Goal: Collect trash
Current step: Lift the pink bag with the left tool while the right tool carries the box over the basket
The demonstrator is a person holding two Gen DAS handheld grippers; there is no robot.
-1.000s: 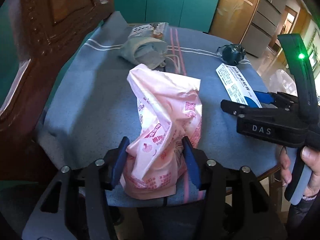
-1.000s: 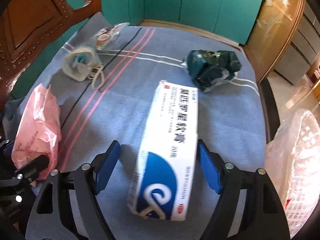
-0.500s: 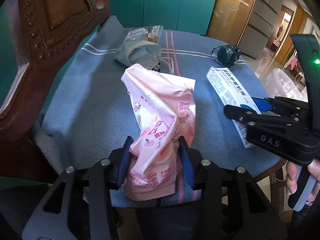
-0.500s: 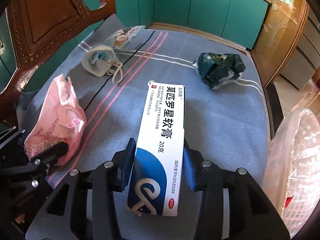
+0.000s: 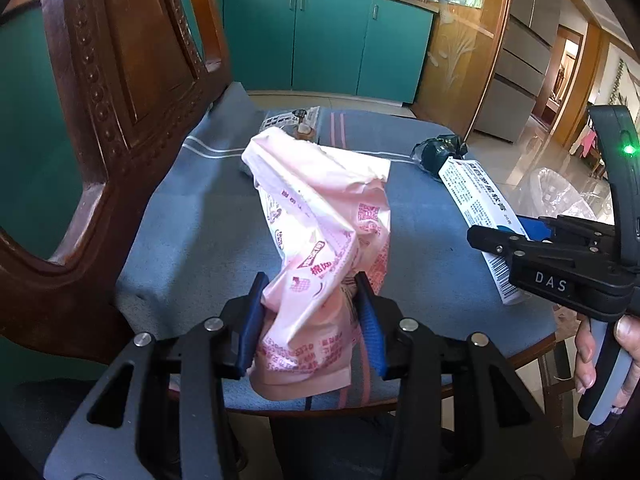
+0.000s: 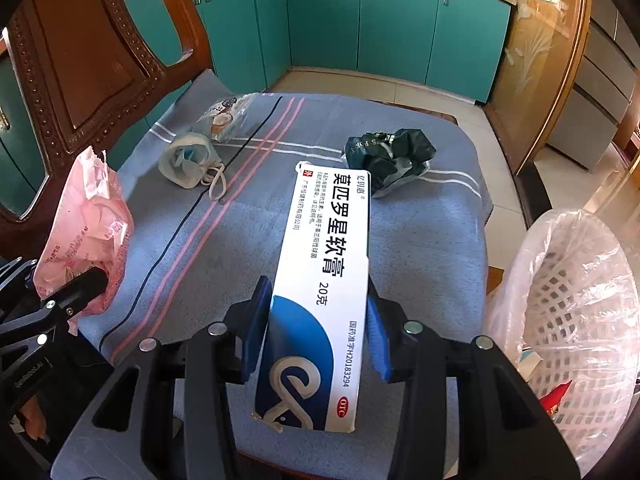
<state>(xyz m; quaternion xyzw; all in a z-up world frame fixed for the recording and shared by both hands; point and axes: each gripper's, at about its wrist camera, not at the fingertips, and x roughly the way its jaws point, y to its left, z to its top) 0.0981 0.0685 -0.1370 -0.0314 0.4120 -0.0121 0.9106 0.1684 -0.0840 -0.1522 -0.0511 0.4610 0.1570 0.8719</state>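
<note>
My left gripper (image 5: 310, 320) is shut on a crumpled pink plastic bag (image 5: 324, 232) and holds it lifted above the blue cushion (image 5: 192, 240). My right gripper (image 6: 316, 328) is shut on a white and blue ointment box (image 6: 324, 280), raised off the cushion. The pink bag (image 6: 86, 224) also shows at the left of the right wrist view, and the box (image 5: 478, 216) at the right of the left wrist view. On the cushion lie a crumpled dark green wrapper (image 6: 388, 158), a used face mask (image 6: 190, 162) and a clear snack packet (image 6: 226, 116).
A white mesh trash basket (image 6: 576, 304) lined with clear plastic stands on the floor to the right of the chair. The carved wooden chair back (image 5: 100, 100) rises on the left. Teal cabinets (image 6: 392, 20) stand behind.
Both grippers closed on their items and lifted them: the left with the pink bag, the right with the ointment box. The box's far end rose off the cushion.
</note>
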